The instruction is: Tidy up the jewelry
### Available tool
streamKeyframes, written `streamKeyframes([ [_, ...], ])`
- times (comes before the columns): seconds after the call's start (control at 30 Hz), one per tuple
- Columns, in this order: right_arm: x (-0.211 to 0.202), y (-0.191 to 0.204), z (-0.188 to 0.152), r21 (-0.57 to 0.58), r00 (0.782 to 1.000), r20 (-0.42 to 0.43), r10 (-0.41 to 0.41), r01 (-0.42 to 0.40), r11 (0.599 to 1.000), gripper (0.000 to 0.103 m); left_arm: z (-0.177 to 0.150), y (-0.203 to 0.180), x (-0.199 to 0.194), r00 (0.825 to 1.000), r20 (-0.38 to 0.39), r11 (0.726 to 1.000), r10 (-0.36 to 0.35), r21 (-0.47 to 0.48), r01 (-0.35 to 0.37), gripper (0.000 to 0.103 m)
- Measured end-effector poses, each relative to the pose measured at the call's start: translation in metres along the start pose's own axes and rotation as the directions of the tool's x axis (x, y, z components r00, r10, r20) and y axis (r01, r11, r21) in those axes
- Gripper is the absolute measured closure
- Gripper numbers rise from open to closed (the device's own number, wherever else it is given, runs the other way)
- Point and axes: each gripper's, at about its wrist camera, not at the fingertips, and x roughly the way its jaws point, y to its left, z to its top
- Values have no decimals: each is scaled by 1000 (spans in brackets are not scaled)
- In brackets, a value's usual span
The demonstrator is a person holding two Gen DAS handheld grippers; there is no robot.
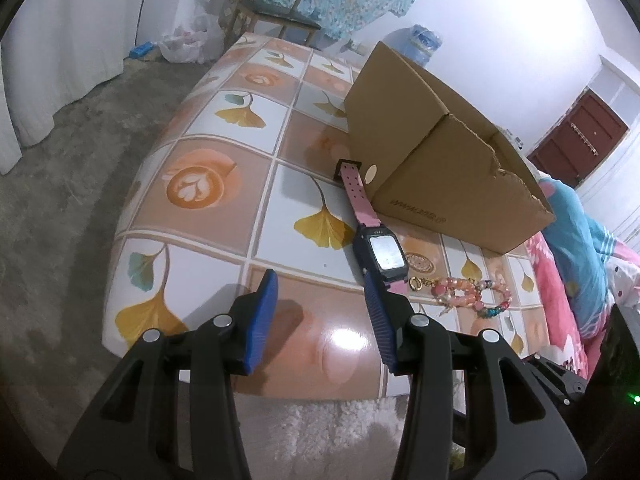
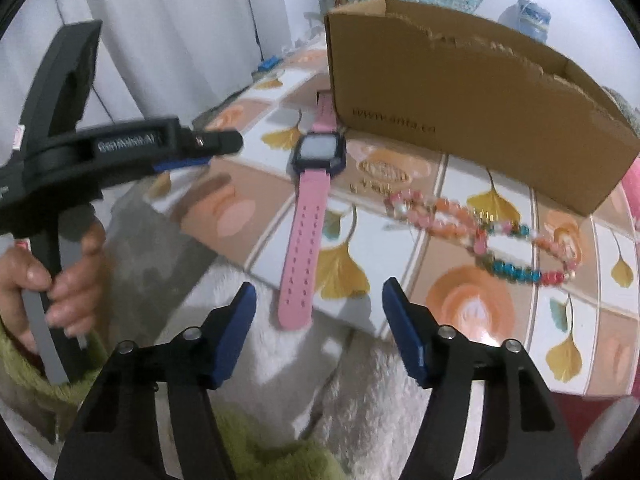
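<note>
My left hand-held gripper (image 1: 320, 280) hangs spread and empty, its right pad hiding the near strap of the watch (image 1: 383, 256). My right hand-held gripper (image 2: 318, 300), also spread, shows that strap overhanging the tabletop (image 2: 472, 304) edge. The bead bracelets (image 2: 480, 232) lie right of the watch, before the cardboard box (image 2: 460, 92).

The cardboard box (image 1: 436, 152) hides its own inside. The bead bracelets (image 2: 480, 232) blur together in the right wrist view, their count unclear.
</note>
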Motion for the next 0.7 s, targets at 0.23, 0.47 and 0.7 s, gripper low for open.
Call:
streamKeyframes([
  [0.23, -17, -26, -15, 151, 994, -39, 101, -94, 984, 44, -29, -17, -23, 987, -52, 983, -151, 94, 155, 59],
  [0.47, -34, -58, -29, 252, 999, -19, 45, -39, 967, 44, -74, -72, -18, 984, -148, 931, -104, 333, 148, 54],
  [0.7, -42, -77, -33, 304, 999, 24, 32, -38, 952, 44, -111, -126, 1, 988, -28, 728, 152, 680, -92, 54],
])
